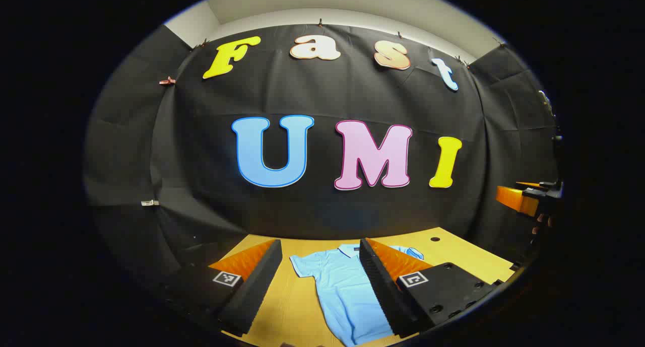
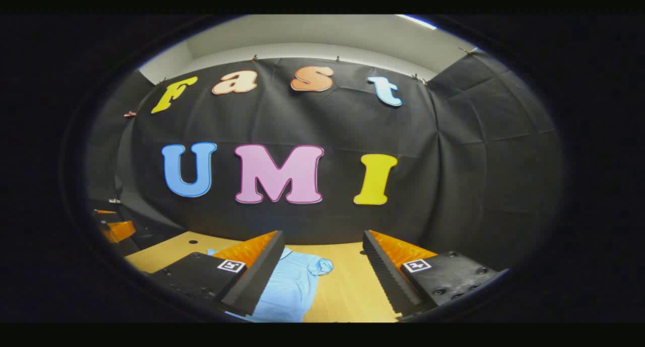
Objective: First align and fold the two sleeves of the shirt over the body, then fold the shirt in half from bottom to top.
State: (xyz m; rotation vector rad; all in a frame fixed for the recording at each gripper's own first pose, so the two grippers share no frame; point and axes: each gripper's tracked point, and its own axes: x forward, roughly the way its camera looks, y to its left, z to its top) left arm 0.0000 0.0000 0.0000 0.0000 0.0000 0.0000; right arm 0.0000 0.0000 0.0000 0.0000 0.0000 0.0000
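Here, in the left gripper view, the left gripper (image 1: pixel 320 281) hangs above the table (image 1: pixel 453 249) with its two fingers spread wide and nothing between them. The light blue shirt (image 1: pixel 342 291) lies flat on the wooden top below, collar toward the black cloth wall. Most of its body shows in the gap between the fingers, one short sleeve spread out toward the left-hand finger, while the right-hand finger covers part of the shirt's other side. No finger touches the cloth. At the far right edge of this view the right gripper (image 1: pixel 529 196) shows, with the fingers of a hand (image 1: pixel 541 221) beneath it; its opening I cannot tell from there. In the right gripper view, the right gripper (image 2: pixel 322 271) is likewise held off the table (image 2: pixel 347 286), fingers wide apart and empty. The shirt (image 2: pixel 292 286) lies low and to the left, partly behind the left-hand finger, its crumpled sleeve (image 2: pixel 321 265) reaching into the gap; bare wood lies before the right-hand finger.
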